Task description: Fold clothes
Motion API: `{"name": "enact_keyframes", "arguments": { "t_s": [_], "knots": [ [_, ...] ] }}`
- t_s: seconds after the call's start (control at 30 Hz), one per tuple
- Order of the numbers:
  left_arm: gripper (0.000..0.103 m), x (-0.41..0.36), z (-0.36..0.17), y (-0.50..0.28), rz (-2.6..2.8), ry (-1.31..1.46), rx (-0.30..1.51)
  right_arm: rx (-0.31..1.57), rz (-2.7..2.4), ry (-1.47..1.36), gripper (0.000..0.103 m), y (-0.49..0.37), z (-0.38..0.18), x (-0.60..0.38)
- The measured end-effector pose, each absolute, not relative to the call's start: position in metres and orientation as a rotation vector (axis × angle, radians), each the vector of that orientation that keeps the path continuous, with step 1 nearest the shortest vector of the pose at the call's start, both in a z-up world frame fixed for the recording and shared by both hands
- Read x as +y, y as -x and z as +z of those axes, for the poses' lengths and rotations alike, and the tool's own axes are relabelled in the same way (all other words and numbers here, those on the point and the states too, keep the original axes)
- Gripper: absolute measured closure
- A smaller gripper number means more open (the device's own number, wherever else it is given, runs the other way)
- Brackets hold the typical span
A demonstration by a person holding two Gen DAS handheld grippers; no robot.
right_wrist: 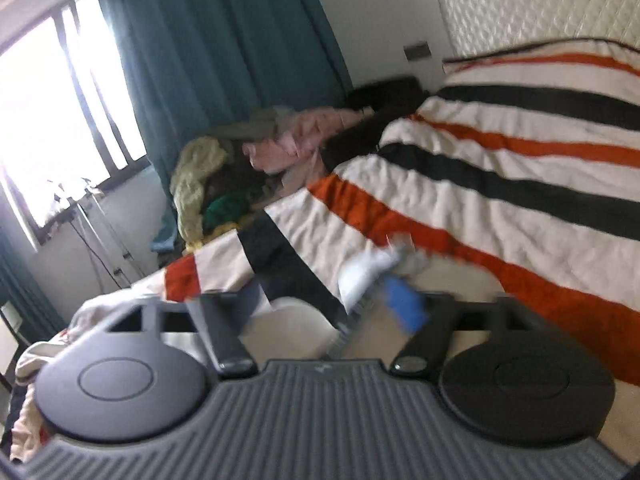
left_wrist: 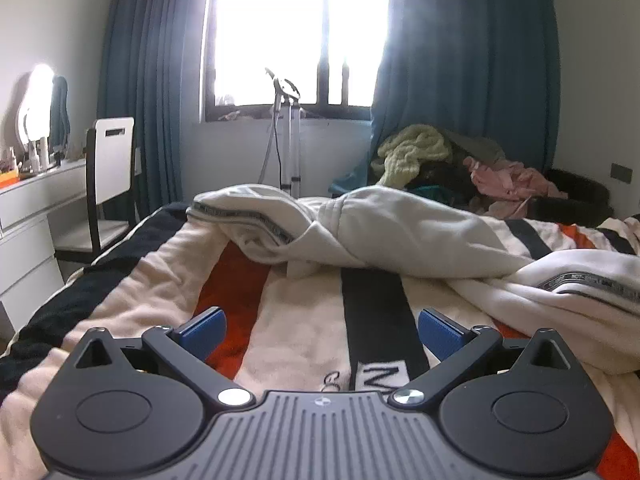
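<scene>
White garment [left_wrist: 400,236] lying crumpled across the striped blanket [left_wrist: 304,340], beyond the left gripper [left_wrist: 322,330], whose jaws stand wide and empty. Right gripper [right_wrist: 332,308]: jaws wide, blurred. Soft, light, floppy cloth; best pinched at the banded hem [left_wrist: 244,216].

Place: a bedroom in a home.
Bed [left_wrist: 304,320]: striped cream, black and orange cover, padded white headboard [right_wrist: 540,4].
Window [left_wrist: 296,32]: bright, framed by blue curtains [left_wrist: 460,60].
Vanity [left_wrist: 36,200]: mirror [left_wrist: 36,104], bottles, white chair [left_wrist: 112,160].
Clutter: heap of clothes [left_wrist: 460,164] by the wall.
</scene>
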State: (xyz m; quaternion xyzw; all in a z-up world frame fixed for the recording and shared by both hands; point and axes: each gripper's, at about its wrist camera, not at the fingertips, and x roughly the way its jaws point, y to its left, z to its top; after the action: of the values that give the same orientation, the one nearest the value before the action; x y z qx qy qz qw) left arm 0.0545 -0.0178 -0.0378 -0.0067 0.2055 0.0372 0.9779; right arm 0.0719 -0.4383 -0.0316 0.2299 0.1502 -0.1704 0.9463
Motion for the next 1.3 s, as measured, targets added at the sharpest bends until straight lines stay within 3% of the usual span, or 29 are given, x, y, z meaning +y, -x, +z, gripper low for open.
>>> {"name": "enact_keyframes", "arguments": {
  "t_s": [0.43, 0.6, 0.87, 1.2, 1.3],
  "knots": [
    [0.0, -0.022, -0.048, -0.066, 0.024, 0.074, 0.485, 0.273, -0.172, -0.336, 0.018, -0.054, -0.031, -0.354],
    [0.0, -0.027, -0.051, -0.106, -0.059, 0.087, 0.517, 0.308, -0.141, -0.341, 0.018, -0.064, -0.042, -0.34],
    [0.004, -0.036, -0.037, -0.246, -0.126, 0.138, 0.538, 0.397, -0.147, -0.313, 0.018, -0.089, -0.068, -0.333],
    [0.008, -0.046, -0.066, -0.425, -0.004, 0.406, 0.698, 0.244, -0.151, -0.184, 0.018, -0.12, -0.08, -0.31],
    [0.016, -0.051, -0.07, -0.447, 0.026, 0.391, 0.69, 0.236, -0.129, -0.162, 0.019, -0.136, -0.088, -0.307]
  ]
}}
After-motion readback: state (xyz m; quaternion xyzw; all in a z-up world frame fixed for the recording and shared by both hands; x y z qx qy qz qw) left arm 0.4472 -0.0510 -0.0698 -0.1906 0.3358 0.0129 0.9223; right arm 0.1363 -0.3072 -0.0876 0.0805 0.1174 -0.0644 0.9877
